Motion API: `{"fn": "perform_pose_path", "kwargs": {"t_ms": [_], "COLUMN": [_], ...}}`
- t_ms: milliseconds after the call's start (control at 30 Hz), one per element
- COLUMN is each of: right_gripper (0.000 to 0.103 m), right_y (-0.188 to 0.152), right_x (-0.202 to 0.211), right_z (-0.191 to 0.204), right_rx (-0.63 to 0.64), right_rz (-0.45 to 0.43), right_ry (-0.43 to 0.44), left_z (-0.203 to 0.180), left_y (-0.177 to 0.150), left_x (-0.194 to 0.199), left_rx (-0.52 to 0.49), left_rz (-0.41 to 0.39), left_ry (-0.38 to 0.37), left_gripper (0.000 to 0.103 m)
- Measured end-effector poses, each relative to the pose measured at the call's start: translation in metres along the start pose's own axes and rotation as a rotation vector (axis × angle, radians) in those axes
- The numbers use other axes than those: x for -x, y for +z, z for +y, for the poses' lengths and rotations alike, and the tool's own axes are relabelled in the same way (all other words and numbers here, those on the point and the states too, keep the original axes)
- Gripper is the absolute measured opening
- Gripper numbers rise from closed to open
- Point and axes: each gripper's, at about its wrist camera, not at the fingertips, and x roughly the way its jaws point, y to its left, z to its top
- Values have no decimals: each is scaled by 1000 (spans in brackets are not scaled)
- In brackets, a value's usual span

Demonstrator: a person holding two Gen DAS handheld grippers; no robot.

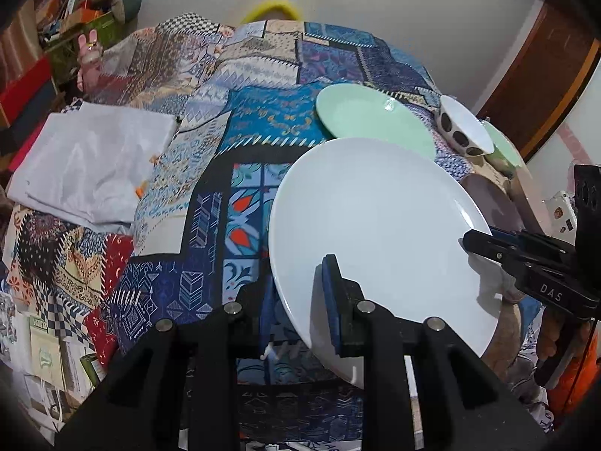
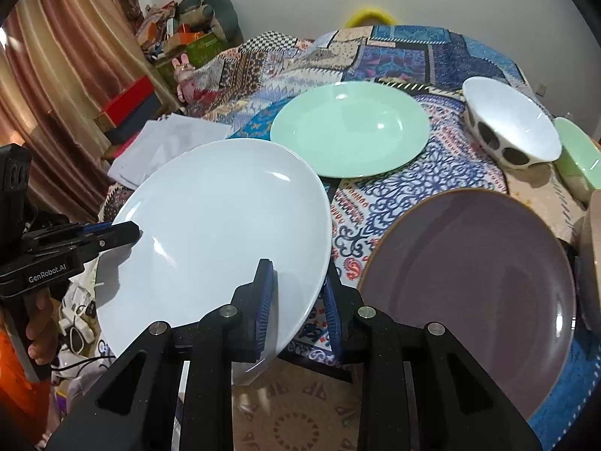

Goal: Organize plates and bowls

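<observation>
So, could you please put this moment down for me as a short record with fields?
held item: white plate, tilted, lifted off the cloth
left hand-held gripper: clamped on the plate's rim
right hand-held gripper: clamped on the opposite rim
surface: patchwork cloth
green plate: flat, beyond the white plate
purple plate: flat, right of the white plate
spotted bowl: upright, far right
green bowl: at the right edge, partly cut off

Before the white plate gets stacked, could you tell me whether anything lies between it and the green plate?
Nothing visible does. The white plate, held by both claws, sits just in front of the green plate, with only patterned cloth between. The spotted bowl and purple plate stand aside.
</observation>
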Motion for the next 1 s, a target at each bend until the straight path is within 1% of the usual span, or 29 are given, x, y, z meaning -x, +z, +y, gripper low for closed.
{"fn": "perform_pose_path", "kwargs": {"t_ms": [500, 1000], "right_gripper": [23, 23], "right_y": [-7, -25], "right_x": [39, 74], "right_z": [-25, -68], "right_rx": [-42, -101], "right_rz": [-72, -120], "right_ry": [-27, -60], "left_z": [-49, -109], "left_y": [11, 18], "left_x": [12, 5], "left_rx": [-59, -134], "left_rz": [-31, -19], "left_ry": [-27, -56], "left_gripper": [24, 24]}}
